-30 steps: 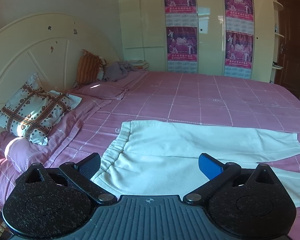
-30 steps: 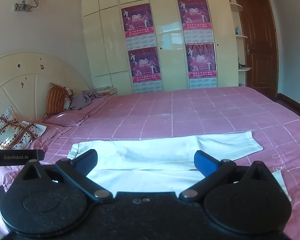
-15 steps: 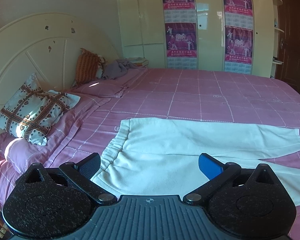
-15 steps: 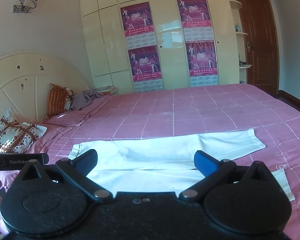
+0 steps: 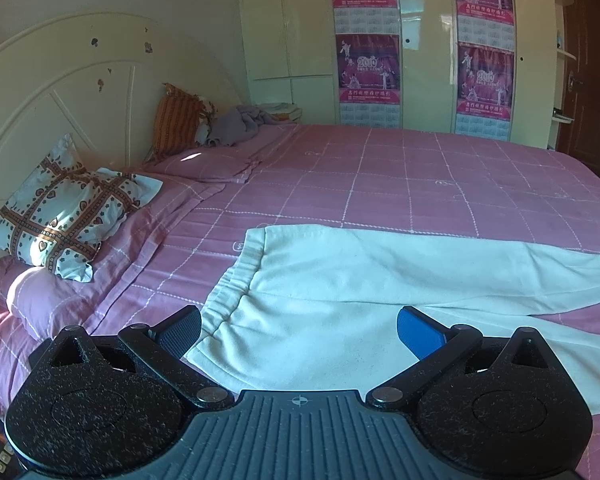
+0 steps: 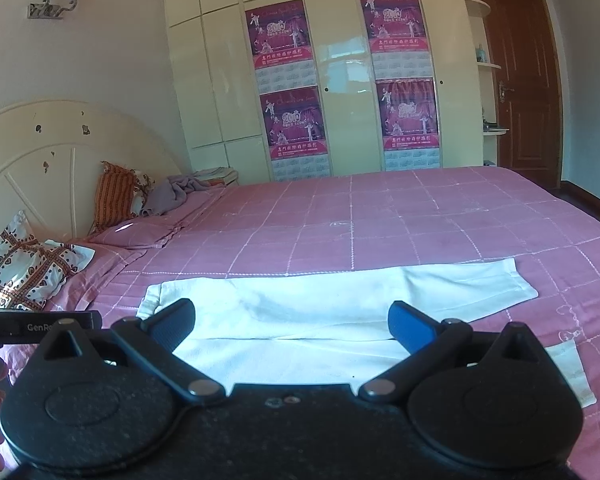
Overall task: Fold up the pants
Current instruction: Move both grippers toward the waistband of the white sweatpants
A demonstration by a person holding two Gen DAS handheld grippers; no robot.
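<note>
Pants lie flat on the bedspread, legs apart. I hold left gripper and right gripper wide, empty, above them. Risk: pinching bedspread with fabric, or one layer only, skews the fold.

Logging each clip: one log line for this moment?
white cotton pants flat on pink bed | left gripper open | right gripper open | unfolded
</note>
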